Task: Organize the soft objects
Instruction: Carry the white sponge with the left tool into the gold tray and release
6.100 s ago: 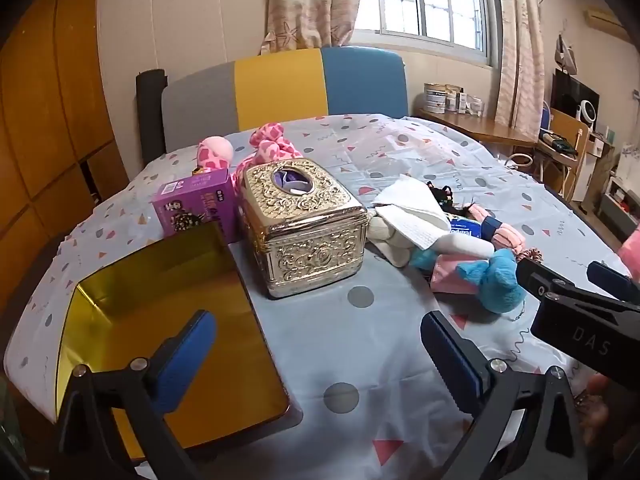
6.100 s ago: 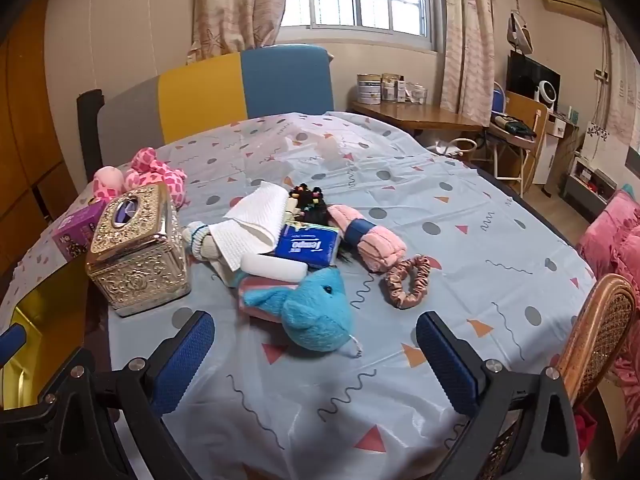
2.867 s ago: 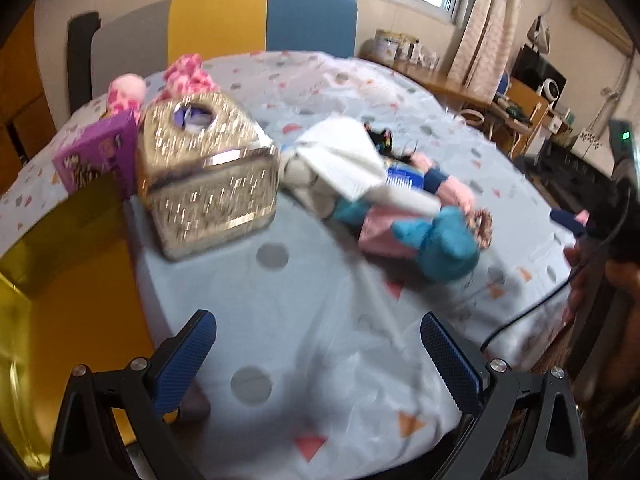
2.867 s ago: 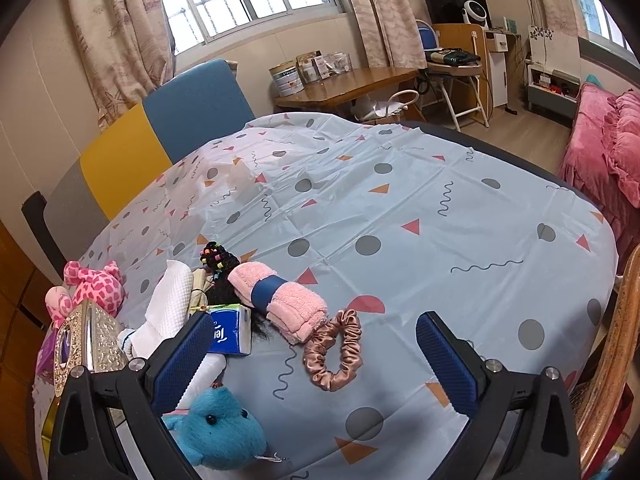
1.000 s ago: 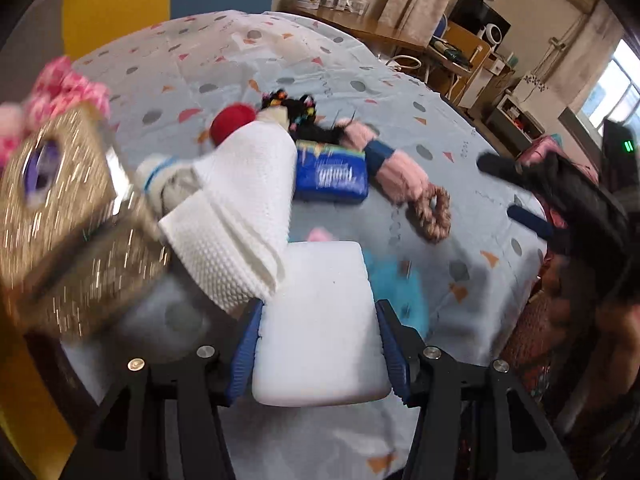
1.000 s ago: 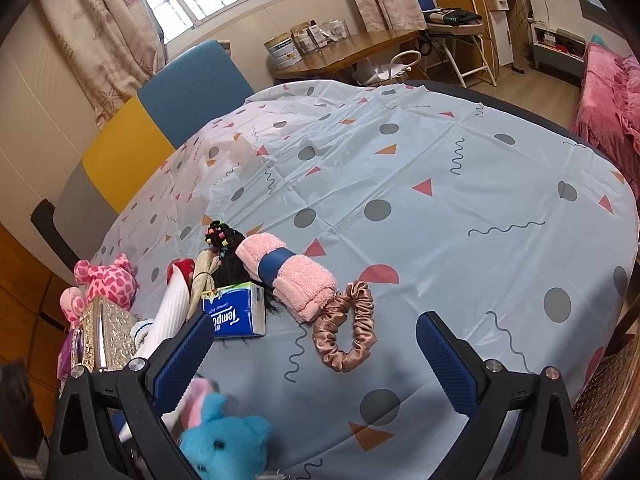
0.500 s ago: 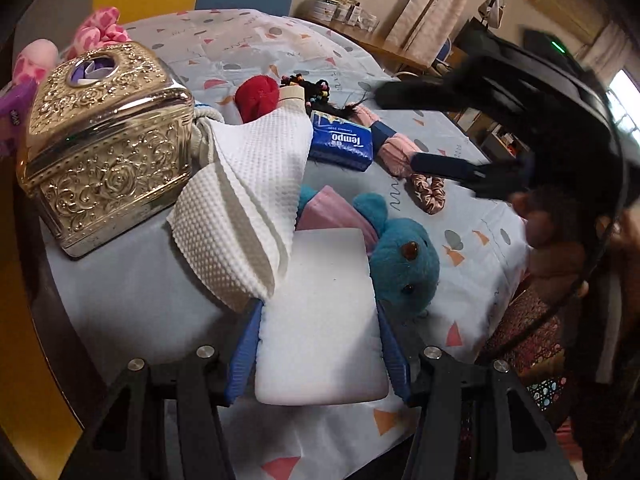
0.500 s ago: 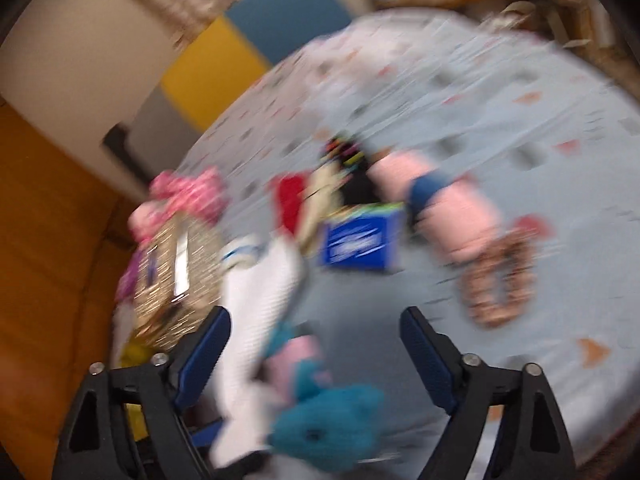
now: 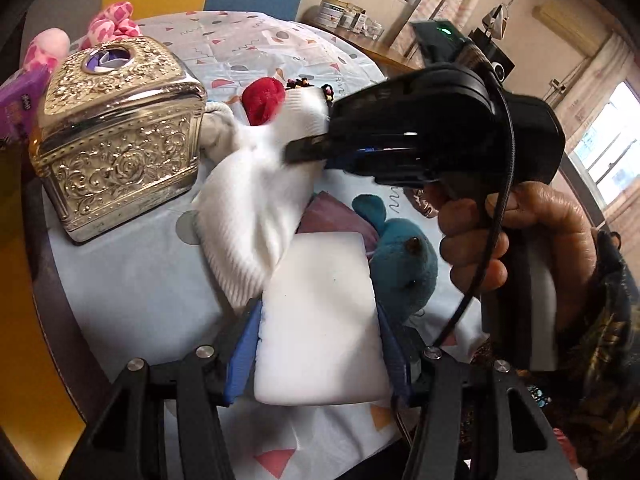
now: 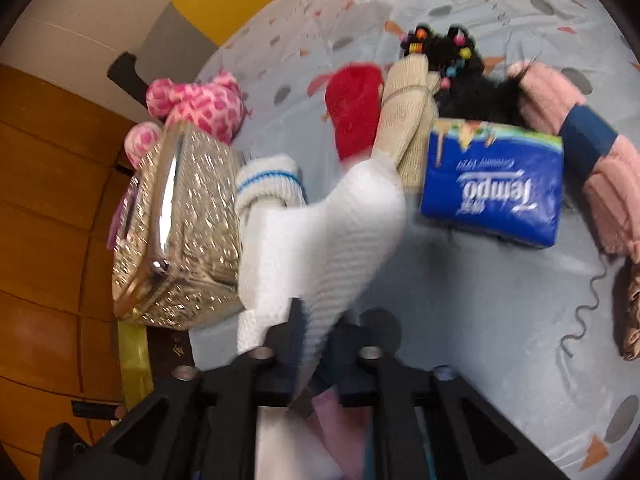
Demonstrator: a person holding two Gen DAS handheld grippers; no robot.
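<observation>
My left gripper (image 9: 316, 320) is shut on a white foam block (image 9: 320, 344), held just above the table edge. A white waffle cloth (image 9: 248, 208) lies draped over a pile of soft things beside the block. My right gripper (image 9: 304, 148), held by a hand (image 9: 520, 232), comes in from the right and pinches the cloth's upper fold. In the right wrist view the right gripper (image 10: 320, 332) is shut on the cloth (image 10: 340, 240), whose fold rises between the two fingers. A blue plush toy (image 9: 404, 264) lies partly under the block.
A gold ornate tissue box (image 9: 120, 140) stands left of the cloth, with a pink plush (image 9: 108, 24) behind it. A yellow tray (image 9: 24, 360) lies at the left edge. A blue tissue pack (image 10: 496, 192), a pink rolled towel (image 10: 592, 160), a red soft piece (image 10: 356, 104) and a striped sock (image 10: 268, 184) lie nearby.
The right gripper swung down and left over the pile and closed on the white cloth. The left gripper kept hold of the foam block and barely shifted.
</observation>
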